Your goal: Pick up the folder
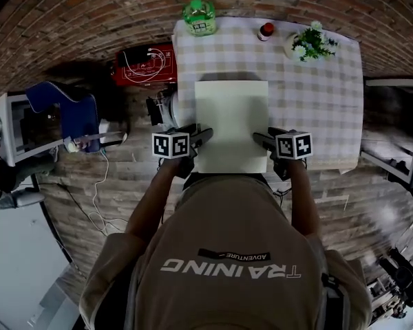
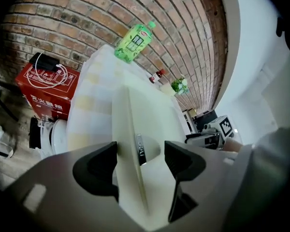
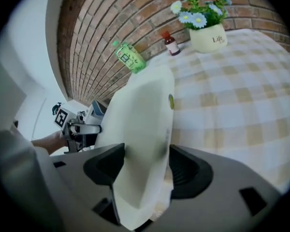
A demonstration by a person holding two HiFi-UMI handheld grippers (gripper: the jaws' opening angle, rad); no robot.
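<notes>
The cream folder [image 1: 232,126] lies on the checked tabletop [image 1: 316,95], at the edge nearest the person. The left gripper [image 1: 201,136] is at the folder's left side and the right gripper [image 1: 260,140] at its right. Both pairs of jaws stand wide, each straddling the folder's edge without clamping it. A green bottle [image 1: 199,17] stands beyond the folder.

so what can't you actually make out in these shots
Bottle label: too small to read in any view.
Table near edge: head view, middle stretch under the folder and the person.
Folder underside: every view, covered by the folder itself.
Folder's tag: left gripper view, print too small and blurred.
</notes>
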